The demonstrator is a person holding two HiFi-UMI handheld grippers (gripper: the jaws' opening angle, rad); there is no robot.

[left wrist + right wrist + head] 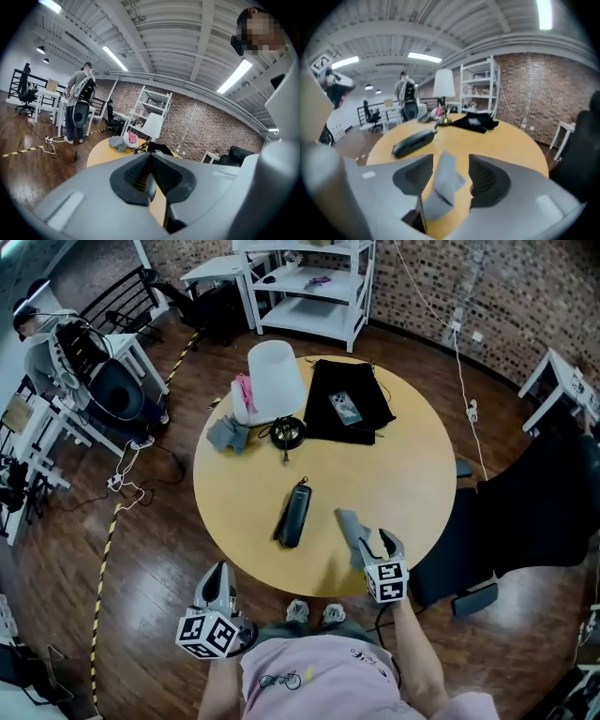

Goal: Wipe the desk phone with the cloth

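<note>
The desk phone [293, 514], a dark oblong handset, lies near the middle of the round wooden table [412, 474]; the right gripper view shows the phone [412, 142] ahead to the left. A grey cloth [349, 527] lies crumpled on the table to its right, near the front edge. My right gripper [377, 544] stands open just behind it, and the cloth [443, 180] rests loose between the jaws without the pads pressing on it. My left gripper [217, 577] hangs off the table's front left edge, shut [150, 161] with nothing in it.
At the table's far side stand a white lamp shade [275, 379], a black cloth [328, 423] with a smartphone [346, 408] on it, a grey rag [228, 434] and a small black round item [287, 432]. A black chair [534, 502] is at the right, white shelves [309, 287] behind.
</note>
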